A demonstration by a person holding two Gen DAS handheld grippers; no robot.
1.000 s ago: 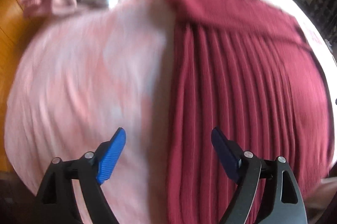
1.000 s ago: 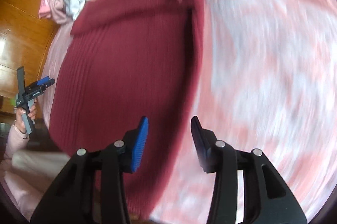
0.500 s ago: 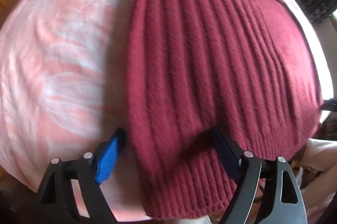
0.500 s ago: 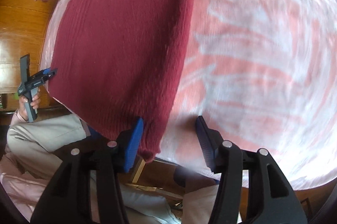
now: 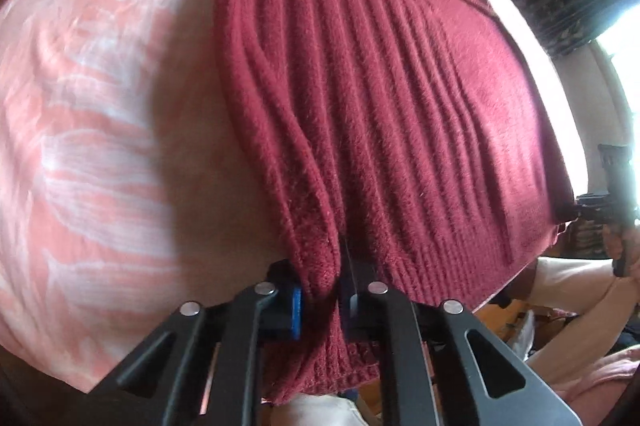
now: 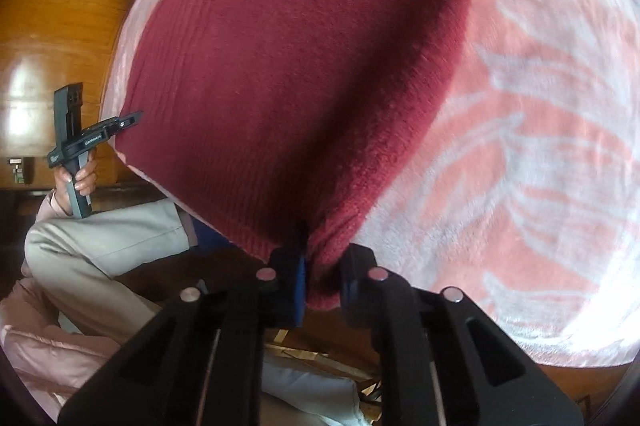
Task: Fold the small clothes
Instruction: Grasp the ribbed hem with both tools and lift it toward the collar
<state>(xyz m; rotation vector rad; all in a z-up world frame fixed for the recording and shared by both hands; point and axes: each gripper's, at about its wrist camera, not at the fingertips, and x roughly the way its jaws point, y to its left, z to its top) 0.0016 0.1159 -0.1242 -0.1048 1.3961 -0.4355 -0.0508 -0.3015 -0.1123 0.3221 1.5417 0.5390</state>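
Since the frame 0.5 s ago, both claws have closed: the left claw [image 5: 320,300] now pinches the near left corner of the dark red knitted garment [image 5: 384,97], and the right claw [image 6: 322,290] pinches its near right corner. The garment lies flat on the pink patterned cloth [image 5: 88,129], its hem at the near edge. I judge that the grasp for a fold is just made; next, both corners must rise together and travel toward the far end.
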